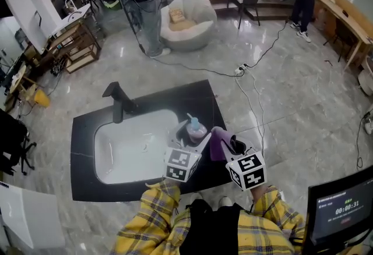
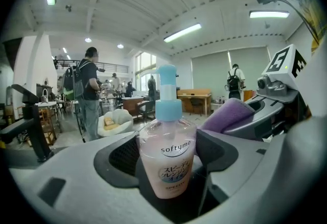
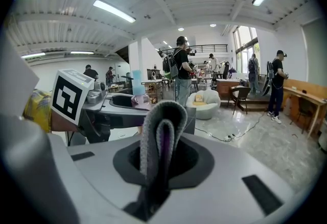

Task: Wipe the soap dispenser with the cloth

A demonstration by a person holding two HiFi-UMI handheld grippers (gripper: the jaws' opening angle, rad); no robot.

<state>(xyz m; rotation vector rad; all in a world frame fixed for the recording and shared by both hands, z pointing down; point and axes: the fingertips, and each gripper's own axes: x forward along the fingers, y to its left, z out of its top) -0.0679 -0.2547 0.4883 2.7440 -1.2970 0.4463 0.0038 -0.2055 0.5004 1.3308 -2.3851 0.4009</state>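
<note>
While the left gripper clamps the soap dispenser upright at lower centre of the head view, beside the sink, the right gripper pinches a folded purple cloth just beside it, seemingly steadied and poised for wiping.

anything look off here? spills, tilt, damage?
Nothing stands out. The soap dispenser sits upright, clamped in the jaws of the left gripper. The cloth is folded and pinched in the right gripper. No spill shows on the black counter or in the sink.
</note>
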